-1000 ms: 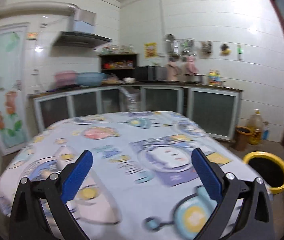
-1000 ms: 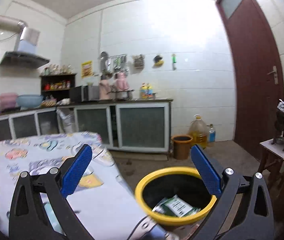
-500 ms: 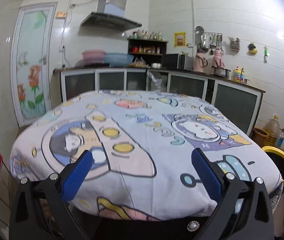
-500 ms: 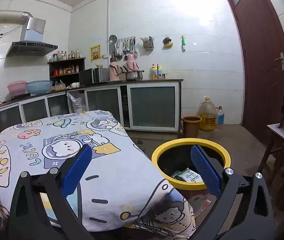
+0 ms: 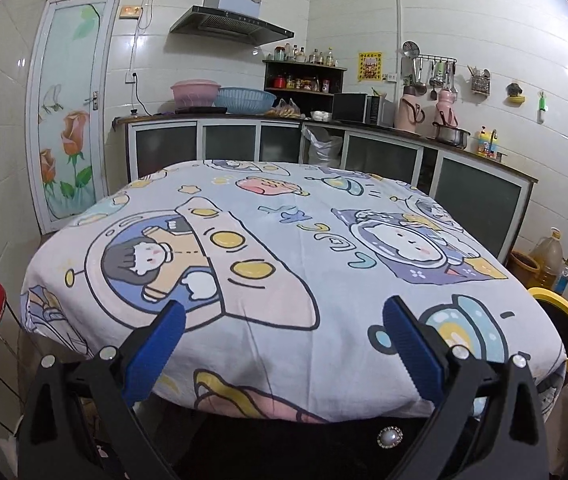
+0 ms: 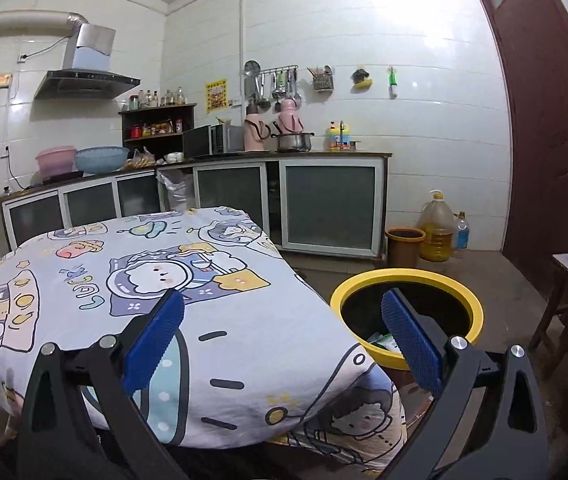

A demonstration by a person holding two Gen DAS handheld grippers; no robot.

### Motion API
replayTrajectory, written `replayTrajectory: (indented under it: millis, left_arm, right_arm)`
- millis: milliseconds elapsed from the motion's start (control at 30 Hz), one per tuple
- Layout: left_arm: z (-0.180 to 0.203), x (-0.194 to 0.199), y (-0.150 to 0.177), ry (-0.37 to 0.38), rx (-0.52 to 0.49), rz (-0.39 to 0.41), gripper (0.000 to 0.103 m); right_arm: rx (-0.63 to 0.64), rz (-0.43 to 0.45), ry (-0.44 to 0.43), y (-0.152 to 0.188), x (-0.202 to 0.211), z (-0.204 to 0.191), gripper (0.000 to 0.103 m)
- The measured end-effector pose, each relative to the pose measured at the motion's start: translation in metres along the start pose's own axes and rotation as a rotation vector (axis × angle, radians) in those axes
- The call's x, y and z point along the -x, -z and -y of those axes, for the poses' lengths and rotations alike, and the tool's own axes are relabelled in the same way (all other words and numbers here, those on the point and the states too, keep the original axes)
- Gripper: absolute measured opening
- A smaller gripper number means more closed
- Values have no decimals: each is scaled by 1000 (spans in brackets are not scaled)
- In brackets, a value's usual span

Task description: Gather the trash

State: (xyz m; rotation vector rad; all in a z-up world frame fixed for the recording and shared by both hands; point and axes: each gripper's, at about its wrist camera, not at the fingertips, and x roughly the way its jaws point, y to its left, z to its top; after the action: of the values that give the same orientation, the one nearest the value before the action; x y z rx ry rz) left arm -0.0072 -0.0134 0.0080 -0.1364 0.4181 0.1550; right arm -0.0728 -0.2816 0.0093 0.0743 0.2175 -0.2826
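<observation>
Both grippers, left (image 5: 284, 328) and right (image 6: 282, 322), gape wide and hold nothing, poised before the table (image 5: 284, 248); packets (image 6: 383, 341) lie in the yellow-rimmed bin (image 6: 405, 278) beside it.

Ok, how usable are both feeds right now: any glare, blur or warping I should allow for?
Left wrist view: sharp, no motion blur; heavy fisheye bends the wall tiles and rounds the table; mild glare on the tiles; dark corners. Right wrist view: also sharp; a bright blown-out patch on the tiled wall beside the door; inside of the yellow bin is dim, though some packaging shows at the bottom.
</observation>
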Motion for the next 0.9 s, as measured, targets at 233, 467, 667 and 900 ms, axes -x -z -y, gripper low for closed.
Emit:
replayTrajectory:
  millis: [233,467,667,900]
  left_arm:
    - [-2,-8,5,-8,8,-53,96]
    - [1,-15,10,4,0,-94,96]
    - [2,-17,11,14,1,-106,96]
    - [5,-15,11,27,-15,-94,96]
  right_arm:
    - [7,-6,-5,1,-1,-5,95]
    - [19,-17,-13,1,-4,-9,95]
    - [22,-23,-19,2,-5,-11,95]
    - [28,-24,-22,3,-7,-12,95]
